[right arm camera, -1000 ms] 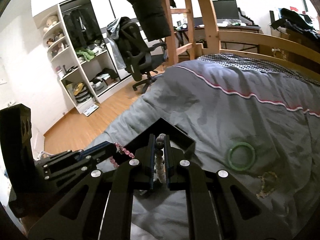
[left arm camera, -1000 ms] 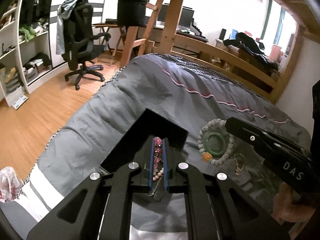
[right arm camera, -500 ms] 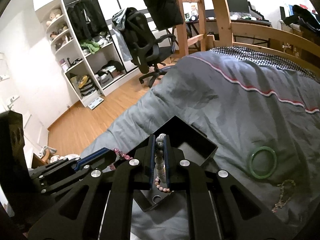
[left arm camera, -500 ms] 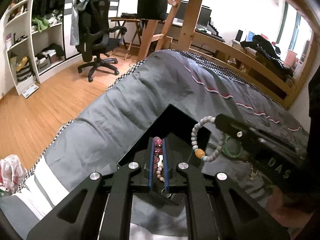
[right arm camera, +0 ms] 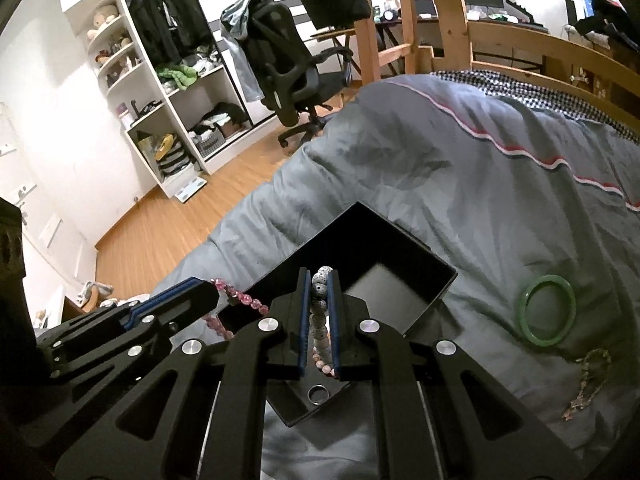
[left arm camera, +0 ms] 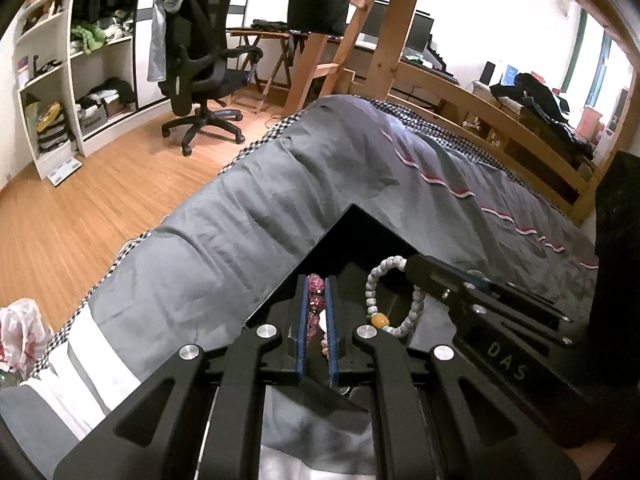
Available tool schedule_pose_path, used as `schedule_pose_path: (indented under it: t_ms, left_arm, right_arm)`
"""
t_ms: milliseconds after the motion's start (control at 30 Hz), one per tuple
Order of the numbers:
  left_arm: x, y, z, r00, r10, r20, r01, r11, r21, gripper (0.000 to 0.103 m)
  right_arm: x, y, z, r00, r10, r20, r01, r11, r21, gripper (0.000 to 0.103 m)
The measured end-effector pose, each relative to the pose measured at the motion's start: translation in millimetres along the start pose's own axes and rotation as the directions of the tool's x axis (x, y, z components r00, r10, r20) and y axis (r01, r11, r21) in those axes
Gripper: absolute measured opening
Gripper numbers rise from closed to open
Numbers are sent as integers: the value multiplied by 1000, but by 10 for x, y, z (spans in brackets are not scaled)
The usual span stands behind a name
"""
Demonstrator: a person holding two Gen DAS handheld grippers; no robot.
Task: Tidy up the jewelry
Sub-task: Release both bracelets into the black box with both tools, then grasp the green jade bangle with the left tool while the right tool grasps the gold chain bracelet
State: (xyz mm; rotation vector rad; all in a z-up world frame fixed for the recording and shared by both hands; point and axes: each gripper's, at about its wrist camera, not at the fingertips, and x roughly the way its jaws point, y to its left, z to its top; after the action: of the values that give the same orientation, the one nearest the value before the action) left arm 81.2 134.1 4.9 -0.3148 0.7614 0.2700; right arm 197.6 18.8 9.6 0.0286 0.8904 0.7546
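A: From the left wrist, our left gripper (left arm camera: 316,300) is clamped on the pink bracelet (left arm camera: 315,306) above the black box (left arm camera: 356,220) near the bed's (left arm camera: 240,216) foot edge. It's light and floppy; hold the strand.

B: From the right wrist, our right gripper (right arm camera: 319,300) pinches the grey bracelet (right arm camera: 320,312) over that box. The ring (right arm camera: 317,394) inside is half hidden; the green bangle (right arm camera: 548,310) lies alongside on the bed.

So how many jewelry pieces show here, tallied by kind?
Beaded bracelets: 2, pink beaded bracelet in the left gripper, grey beaded bracelet in the right gripper
Bangles: 1, green bangle
Chain bracelets: 1, thin chain bracelet
Rings: 1, silver ring in the black box
Total: 5
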Motion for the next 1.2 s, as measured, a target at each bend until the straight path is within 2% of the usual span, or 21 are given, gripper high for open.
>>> schedule_pose_path:
  t_ms: [100,167,200,233,267,300,333,367,433,467,667,867,1067,1200]
  left_arm:
    - [-17,9,5,1000,16,6,-16,1000,-4,18]
    - [-51,13,14,999,28,24,-28,1000,-9,34]
    - [-72,11,18,999,38,34,-38,999,-9,38]
    - [-86,18,20,998,42,41,-42,999,-11,44]
    - [-100,19,24,998,46,48,-45,999,-13,51]
    - [-102,16,28,997,50,50,-50,999,-15,59]
    - [-123,15,30,996,60,60,-59,998,-20,76]
    - [-139,6,27,996,62,71,-60,998,-21,85]
    - [-149,-45,23,996,48,80,-47,999,-11,90]
    - [-143,-74,21,996,40,78,-40,999,-4,96]
    - [-33,-416,-130,996,-72,48,69,995,69,97]
    - [133,-840,-392,981,-191,-23,192,973,124,97]
    - [425,-1108,-627,965,-251,-73,259,957,129,97]
    - [607,-1296,-713,968,-238,-84,250,952,178,97]
  right_arm:
    - [18,-21,-3,1000,-16,-2,16,1000,12,14]
    - [3,-64,-10,999,-33,6,33,999,28,30]
    - [-17,-88,-12,999,-41,15,40,999,35,50]
    - [-52,-127,-17,998,-63,32,62,997,45,66]
    - [-91,-178,-17,995,-89,45,86,995,58,73]
    - [-158,-255,-25,989,-131,62,126,989,79,86]
    - [-222,-321,-31,985,-154,75,146,985,96,95]
    - [-279,-392,-46,981,-176,81,167,980,108,96]
    - [-379,-536,-78,972,-226,70,217,968,123,97]
    - [-423,-602,-90,967,-247,67,238,963,126,97]
    - [-823,-1086,-306,937,-344,60,331,930,159,99]
    - [-1114,-1513,-588,915,-401,42,387,903,185,99]
    - [-1194,-1848,-832,922,-385,33,370,903,218,99]
    - [-1143,-2015,-979,928,-370,39,351,905,242,99]
